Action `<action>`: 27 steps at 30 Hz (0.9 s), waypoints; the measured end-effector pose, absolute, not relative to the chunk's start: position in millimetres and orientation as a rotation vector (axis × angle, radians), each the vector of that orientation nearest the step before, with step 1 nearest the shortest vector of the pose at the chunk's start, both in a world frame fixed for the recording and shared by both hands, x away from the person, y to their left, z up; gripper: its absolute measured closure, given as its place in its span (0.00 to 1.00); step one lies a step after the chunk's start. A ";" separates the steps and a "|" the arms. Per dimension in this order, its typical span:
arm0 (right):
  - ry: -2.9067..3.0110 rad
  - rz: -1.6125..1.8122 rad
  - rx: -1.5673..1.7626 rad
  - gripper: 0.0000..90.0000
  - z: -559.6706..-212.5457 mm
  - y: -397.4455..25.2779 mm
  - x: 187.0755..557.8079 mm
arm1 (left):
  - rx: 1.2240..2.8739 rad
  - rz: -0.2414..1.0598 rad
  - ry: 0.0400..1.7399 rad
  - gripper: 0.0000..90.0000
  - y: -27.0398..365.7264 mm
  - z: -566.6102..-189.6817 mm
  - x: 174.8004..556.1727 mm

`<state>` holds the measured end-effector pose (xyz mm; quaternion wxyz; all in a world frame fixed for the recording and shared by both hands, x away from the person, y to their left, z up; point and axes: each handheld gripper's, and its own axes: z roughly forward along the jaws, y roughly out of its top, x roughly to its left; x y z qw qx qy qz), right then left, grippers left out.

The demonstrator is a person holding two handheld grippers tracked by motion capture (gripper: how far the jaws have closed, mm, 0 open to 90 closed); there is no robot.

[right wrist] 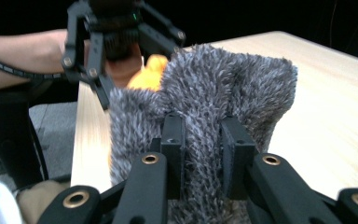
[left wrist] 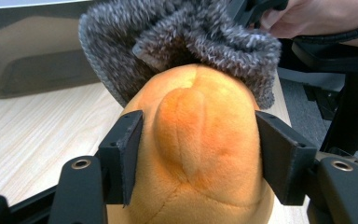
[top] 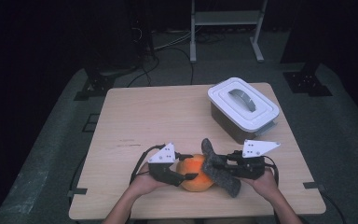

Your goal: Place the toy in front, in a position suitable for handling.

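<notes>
You have one orange plush toy (top: 195, 173) on the table (top: 135, 121), close to the near edge and about midway along it. Your left gripper (top: 186, 176) is clamped on it: in the left gripper view the two jaws press into the plush toy's (left wrist: 196, 154) sides, set fairly wide by its bulk.

One grey fuzzy sock (top: 219, 169) lies against the right side of the toy, slanting from just behind it down toward the near edge. Your right gripper (top: 220, 164) pinches it; in the right gripper view the jaws stand narrow with a fold of the sock (right wrist: 205, 112) squeezed between them, and the toy (right wrist: 150, 71) shows as an orange patch just beyond the fabric, with your left gripper (right wrist: 116, 56) behind it. In the left gripper view the sock's (left wrist: 177, 42) open cuff sits over the far end of the toy, touching it.

One lidded grey container (top: 243, 108), white lid on with a grey handle, stands near the far right corner, well apart from both grippers.

So: one toy, one sock, one container, two grippers, each holding something.
</notes>
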<state>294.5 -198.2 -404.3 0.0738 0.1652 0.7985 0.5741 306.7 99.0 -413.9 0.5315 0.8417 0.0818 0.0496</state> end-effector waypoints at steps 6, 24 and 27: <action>2.393 1.722 0.454 0.81 -401.1 -184.5 290.0 | 2.005 0.100 0.198 0.39 101.9 -416.0 307.6; 2.414 1.702 0.466 0.81 -404.3 -190.5 291.6 | 2.013 0.113 0.187 0.37 100.1 -416.7 306.4; 2.423 1.687 0.517 0.81 -409.3 -200.3 296.3 | 2.011 0.110 0.190 0.37 99.3 -416.9 306.6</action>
